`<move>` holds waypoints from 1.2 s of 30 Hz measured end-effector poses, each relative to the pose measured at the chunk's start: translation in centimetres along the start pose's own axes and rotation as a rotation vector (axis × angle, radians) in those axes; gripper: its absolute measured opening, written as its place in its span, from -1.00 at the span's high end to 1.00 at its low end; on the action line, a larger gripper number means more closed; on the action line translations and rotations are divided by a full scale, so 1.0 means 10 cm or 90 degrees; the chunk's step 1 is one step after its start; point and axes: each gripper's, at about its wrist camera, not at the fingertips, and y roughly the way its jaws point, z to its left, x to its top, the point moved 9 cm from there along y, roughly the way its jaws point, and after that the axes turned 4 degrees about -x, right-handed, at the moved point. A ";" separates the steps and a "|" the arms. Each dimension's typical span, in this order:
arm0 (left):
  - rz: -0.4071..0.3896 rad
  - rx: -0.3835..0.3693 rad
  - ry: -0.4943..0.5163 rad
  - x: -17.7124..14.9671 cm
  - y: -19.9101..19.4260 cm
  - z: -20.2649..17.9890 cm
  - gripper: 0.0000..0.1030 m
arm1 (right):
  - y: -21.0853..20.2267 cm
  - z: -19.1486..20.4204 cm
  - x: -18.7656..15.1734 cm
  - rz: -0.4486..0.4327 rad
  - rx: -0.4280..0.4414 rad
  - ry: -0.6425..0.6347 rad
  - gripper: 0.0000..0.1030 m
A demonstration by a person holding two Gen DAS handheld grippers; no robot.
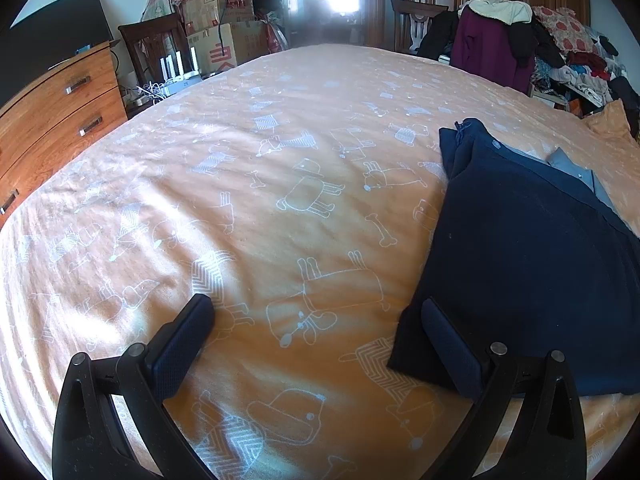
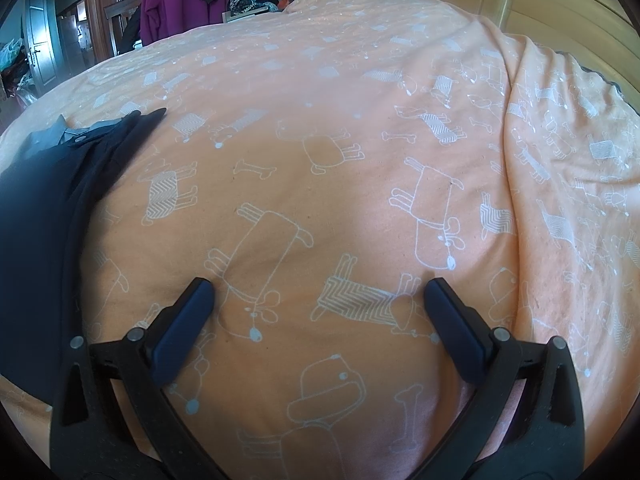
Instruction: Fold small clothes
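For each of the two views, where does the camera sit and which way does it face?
Left wrist: behind the open left tongs, low over the orange bedspread, facing the dresser; navy garment to its right.
Right wrist: behind the open right tongs, facing the wooden headboard; garment to its left.
Shared: bedspread, garment, purple coat. No hand shows.

Matt navy cloth garment [image 1: 532, 248] is seen on soft printed cotton bedspread [image 1: 280, 160]; glossy wood drawers [image 1: 52, 120] are glimpsed beyond the left edge.
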 end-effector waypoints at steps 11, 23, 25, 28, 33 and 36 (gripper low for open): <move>0.000 0.001 0.001 0.00 0.01 0.00 -1.00 | 0.00 0.00 0.00 0.000 0.001 0.000 -1.00; 0.057 -0.038 -0.031 -0.04 0.08 0.03 -1.00 | 0.02 0.01 0.01 0.009 -0.001 -0.003 -1.00; 0.071 -0.054 -0.037 -0.05 0.08 0.03 -1.00 | 0.03 0.01 0.02 0.012 0.000 -0.004 -1.00; 0.098 -0.069 -0.035 -0.09 0.07 0.01 -1.00 | 0.03 0.01 0.02 0.013 0.001 -0.003 -1.00; 0.139 -0.120 -0.047 -0.20 -0.06 -0.04 -1.00 | 0.04 0.01 0.01 0.015 0.002 -0.003 -1.00; 0.120 -0.141 -0.067 -0.28 -0.28 -0.03 -1.00 | 0.04 0.01 0.01 0.015 0.003 -0.003 -1.00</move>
